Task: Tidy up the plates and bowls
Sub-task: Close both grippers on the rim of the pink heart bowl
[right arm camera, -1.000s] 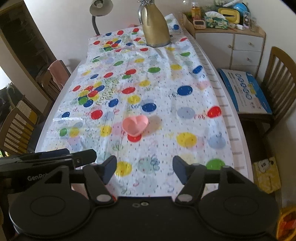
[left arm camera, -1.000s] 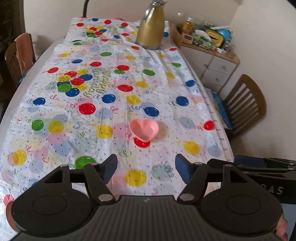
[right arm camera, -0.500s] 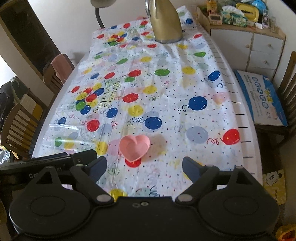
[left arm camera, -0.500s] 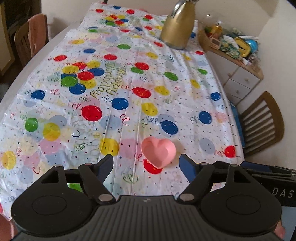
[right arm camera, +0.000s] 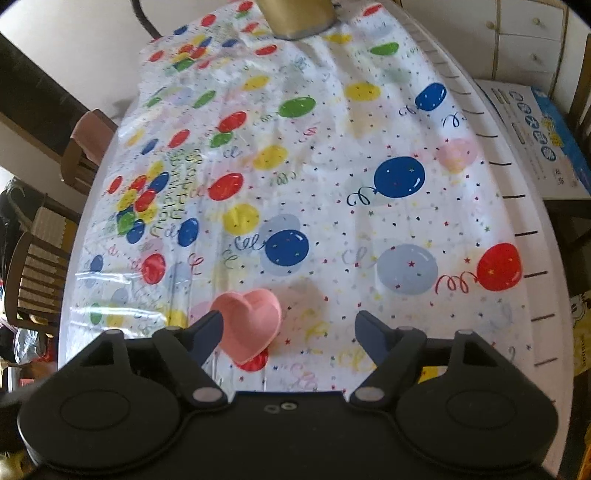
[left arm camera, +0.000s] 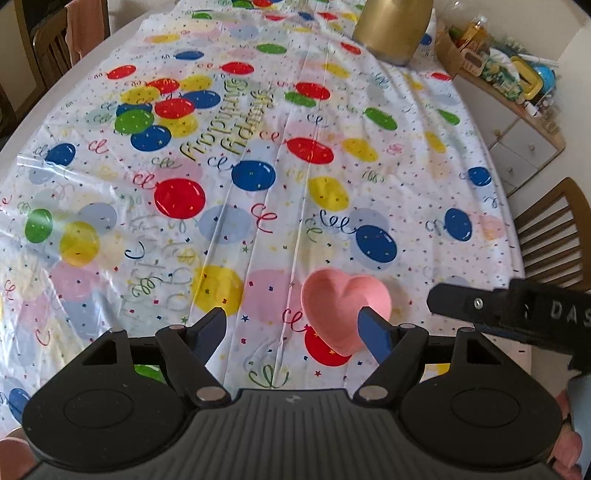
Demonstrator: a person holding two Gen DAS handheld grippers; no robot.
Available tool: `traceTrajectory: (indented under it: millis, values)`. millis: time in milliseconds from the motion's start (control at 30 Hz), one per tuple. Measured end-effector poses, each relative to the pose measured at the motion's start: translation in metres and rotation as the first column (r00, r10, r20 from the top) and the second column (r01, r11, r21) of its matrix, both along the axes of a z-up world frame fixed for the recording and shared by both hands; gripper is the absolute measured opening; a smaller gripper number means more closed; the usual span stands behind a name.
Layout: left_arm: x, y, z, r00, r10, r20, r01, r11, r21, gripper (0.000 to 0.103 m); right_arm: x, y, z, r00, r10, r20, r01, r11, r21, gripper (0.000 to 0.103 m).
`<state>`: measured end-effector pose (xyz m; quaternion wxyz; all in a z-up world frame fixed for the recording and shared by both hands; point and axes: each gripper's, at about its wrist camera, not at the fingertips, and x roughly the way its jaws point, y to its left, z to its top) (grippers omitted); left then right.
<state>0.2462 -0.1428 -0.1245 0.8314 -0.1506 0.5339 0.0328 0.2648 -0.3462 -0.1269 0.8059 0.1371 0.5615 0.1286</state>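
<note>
A pink heart-shaped bowl (left arm camera: 345, 306) sits upright and empty on the balloon-print tablecloth (left arm camera: 258, 177), near the table's front. My left gripper (left arm camera: 291, 325) hovers just to its left, open; its right fingertip (left arm camera: 371, 328) overlaps the bowl's near rim in the picture. In the right wrist view the bowl (right arm camera: 251, 325) lies just inside the left fingertip (right arm camera: 210, 326) of my right gripper (right arm camera: 288, 325). That gripper's jaws are closing but stand wide, and no pad presses on the bowl. The right gripper's body (left arm camera: 509, 306) shows at the right of the left wrist view.
A gold thermos jug (left arm camera: 391, 29) stands at the far end of the table. Wooden chairs (left arm camera: 554, 236) flank both sides. A cluttered sideboard with drawers (left arm camera: 517, 140) stands to the right, and a blue box (right arm camera: 546, 140) lies on a chair seat.
Both grippers have come forward and down towards the pink bowl, which now sits at their fingertips. The left jaws stand a little wider than a second ago.
</note>
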Motion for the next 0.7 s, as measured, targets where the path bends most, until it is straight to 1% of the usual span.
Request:
traceTrajectory:
  millis: [233, 367, 433, 500, 533, 600, 633, 700]
  values:
    - [0.009, -0.005, -0.022, 0.999, 0.012, -0.048, -0.012, 1.000, 0.000, 0.078, 0.015, 0.006, -0.023, 0.998, 0.012, -0.058, -0.013, 1.000, -0.002, 0.073]
    - [0.012, -0.007, -0.030, 0.998, 0.012, -0.055, -0.012, 1.000, 0.003, 0.078, 0.018, 0.012, -0.032, 0.996, 0.034, -0.079, -0.034, 0.999, 0.000, 0.069]
    - [0.013, -0.007, -0.032, 0.999, 0.013, -0.051, -0.013, 1.000, 0.007, 0.078, 0.020, 0.013, -0.035, 0.996, 0.038, -0.084, -0.038, 0.999, 0.001, 0.064]
    - [0.015, -0.007, -0.034, 0.998, 0.019, -0.053, -0.019, 1.000, 0.012, 0.078, 0.023, 0.014, -0.038, 0.995, 0.039, -0.090, -0.039, 0.999, 0.005, 0.054]
    - [0.015, -0.007, -0.035, 0.998, 0.024, -0.053, -0.023, 1.000, 0.016, 0.078, 0.024, 0.014, -0.039, 0.995, 0.039, -0.093, -0.039, 0.999, 0.007, 0.052]
    - [0.016, -0.007, -0.037, 0.999, 0.026, -0.046, -0.025, 1.000, 0.017, 0.078, 0.028, 0.014, -0.042, 0.995, 0.039, -0.095, -0.037, 0.999, 0.016, 0.044]
    - [0.017, -0.007, -0.037, 0.999, 0.025, -0.044, -0.024, 1.000, 0.017, 0.077, 0.029, 0.014, -0.043, 0.994, 0.037, -0.100, -0.036, 0.999, 0.021, 0.042]
    - [0.018, -0.008, -0.038, 0.999, 0.026, -0.036, -0.026, 1.000, 0.017, 0.077, 0.031, 0.016, -0.046, 0.993, 0.045, -0.107, -0.042, 0.999, 0.030, 0.035]
